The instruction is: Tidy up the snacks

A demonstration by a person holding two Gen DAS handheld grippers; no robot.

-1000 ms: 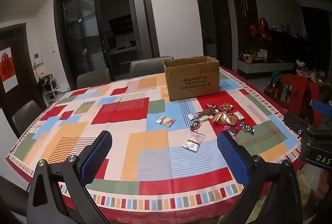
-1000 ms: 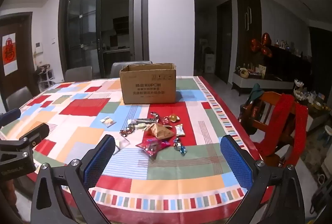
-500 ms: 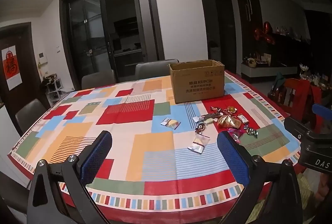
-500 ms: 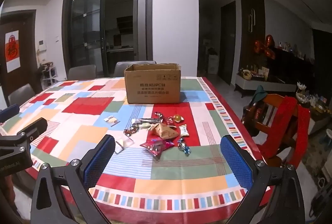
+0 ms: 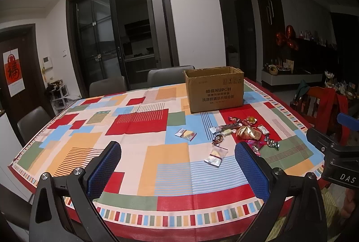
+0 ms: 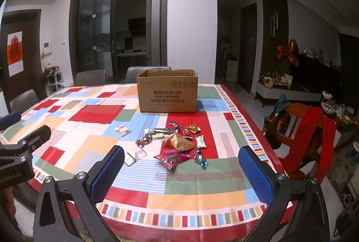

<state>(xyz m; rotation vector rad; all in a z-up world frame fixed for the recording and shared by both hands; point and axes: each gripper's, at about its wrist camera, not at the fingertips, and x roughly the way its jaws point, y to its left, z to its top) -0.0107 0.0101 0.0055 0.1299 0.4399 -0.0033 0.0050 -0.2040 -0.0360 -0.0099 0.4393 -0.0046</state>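
An open cardboard box stands on the far right part of the table. Several wrapped snacks lie in front of it: a gold bag, a pink packet, a clear packet, another clear packet, and small candies. My left gripper is open and empty above the table's near edge. My right gripper is open and empty, near the front edge, short of the snacks.
The table wears a patchwork cloth. Grey chairs stand at the far and left sides. A wooden chair with a red cloth stands right of the table. The other gripper shows at each view's side edge.
Both views have tilted up slightly, so the table and box sit lower in frame. Both grippers stay open and empty. Snacks have not moved.
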